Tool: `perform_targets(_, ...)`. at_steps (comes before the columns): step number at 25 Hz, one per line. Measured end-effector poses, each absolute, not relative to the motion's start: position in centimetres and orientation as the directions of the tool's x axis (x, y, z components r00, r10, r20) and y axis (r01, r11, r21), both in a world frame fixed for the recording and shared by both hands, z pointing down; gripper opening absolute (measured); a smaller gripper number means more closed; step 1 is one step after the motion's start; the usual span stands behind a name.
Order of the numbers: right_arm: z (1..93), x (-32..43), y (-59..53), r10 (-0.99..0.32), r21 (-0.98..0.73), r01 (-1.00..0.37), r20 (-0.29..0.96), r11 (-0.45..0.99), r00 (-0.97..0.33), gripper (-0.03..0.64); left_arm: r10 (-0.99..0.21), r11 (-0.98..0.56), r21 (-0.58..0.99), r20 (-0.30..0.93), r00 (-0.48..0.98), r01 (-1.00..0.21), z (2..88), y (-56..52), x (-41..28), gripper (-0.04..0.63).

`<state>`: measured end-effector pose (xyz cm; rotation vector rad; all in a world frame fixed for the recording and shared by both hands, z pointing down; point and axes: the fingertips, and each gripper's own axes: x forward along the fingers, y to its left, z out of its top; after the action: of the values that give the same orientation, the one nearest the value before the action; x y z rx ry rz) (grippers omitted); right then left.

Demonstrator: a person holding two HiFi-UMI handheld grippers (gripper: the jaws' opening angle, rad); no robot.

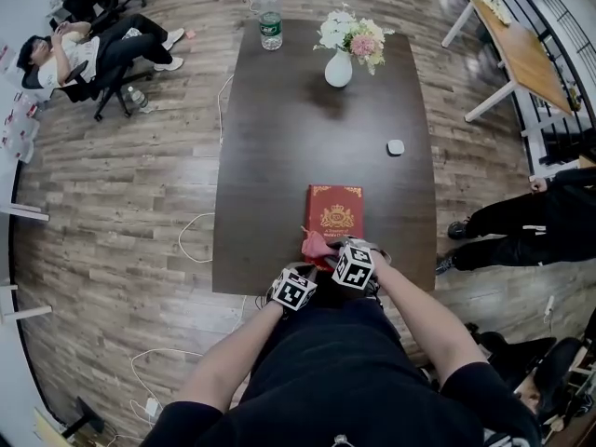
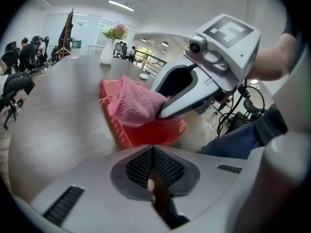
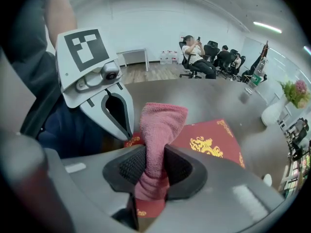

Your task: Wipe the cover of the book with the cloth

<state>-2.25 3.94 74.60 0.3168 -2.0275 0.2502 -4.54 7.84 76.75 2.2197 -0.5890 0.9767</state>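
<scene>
1. The book (image 1: 333,214), red with a gold crest, lies flat at the 6 o'clock edge of the dark table (image 1: 279,138). It is closed, and its long side runs toward 12 o'clock.
2. The right gripper (image 3: 156,152) has its jaws clamped tight on a bunched fold of the pink cloth (image 3: 163,123). The rest of the cloth stands up past the jaws in a soft hump.
3. In the head view the cloth sits at the book's 7 o'clock corner. From the left gripper view it appears to rest on the cover there, hanging a little over the near end.
4. The left gripper (image 2: 153,152) has its jaws pressed together with nothing between them. It hangs at about 7 o'clock of the right gripper, near the table's edge and apart from the book.
5. Step in hand, as I judge it: the cloth is picked up and brought to the cover, and the wipe is at its start. The crest and everything toward 12 o'clock lie bare.
6. The next move calls for lowering the right gripper so that the cloth flattens on the cover. It should then sweep from 6 toward 12 o'clock, in passes from the 9 o'clock side to the 3 o'clock side.
7. The book may slide on the smooth top, so the left gripper could steady its 9 o'clock edge.
8. A vase of flowers (image 1: 340,63) and a water bottle (image 1: 270,28) stand at the 12 o'clock end, well apart from the work.
</scene>
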Motion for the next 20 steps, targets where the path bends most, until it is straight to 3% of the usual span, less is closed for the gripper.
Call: perform_targets(20,77.9,-6.8,5.0,-0.044,-0.059,-0.236,0.911,0.97,-0.411,0.11,-0.104,-0.714,0.399,0.752,0.651,-0.576,77.2,8.7,-4.6,-0.005)
